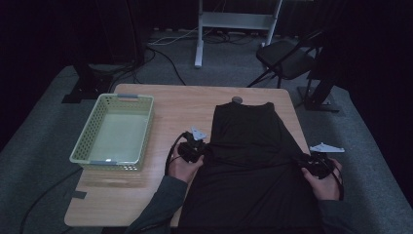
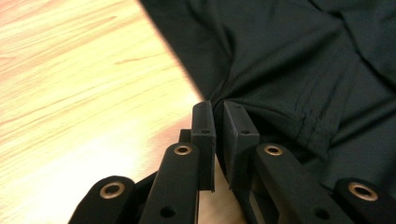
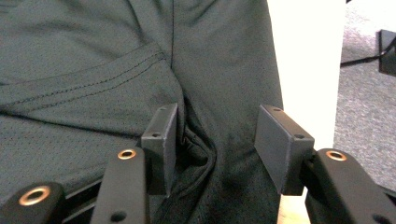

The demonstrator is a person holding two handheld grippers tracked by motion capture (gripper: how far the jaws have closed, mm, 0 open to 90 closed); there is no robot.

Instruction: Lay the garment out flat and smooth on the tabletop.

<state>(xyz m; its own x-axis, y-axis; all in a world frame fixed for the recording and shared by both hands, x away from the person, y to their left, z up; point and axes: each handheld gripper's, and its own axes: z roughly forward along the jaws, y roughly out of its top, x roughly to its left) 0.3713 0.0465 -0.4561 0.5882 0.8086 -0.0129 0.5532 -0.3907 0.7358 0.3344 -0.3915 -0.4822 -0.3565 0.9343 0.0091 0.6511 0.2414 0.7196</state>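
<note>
A black garment (image 1: 253,156) lies spread on the wooden table (image 1: 180,102), its sides folded inward. My left gripper (image 1: 200,150) sits at the garment's left edge. In the left gripper view its jaws are almost closed, pinching the cloth's edge (image 2: 224,93) between the pads (image 2: 204,126). My right gripper (image 1: 304,163) is at the garment's right edge. In the right gripper view it (image 3: 215,126) stands open over a bunched fold of the black fabric (image 3: 201,154), with a stitched hem (image 3: 93,79) running to the left.
A pale green perforated basket (image 1: 87,139) stands on the table's left side, with nothing in it. A small dark round object (image 1: 237,100) lies at the table's far edge. Beyond the table stand a folding chair (image 1: 287,56) and a white frame (image 1: 234,22).
</note>
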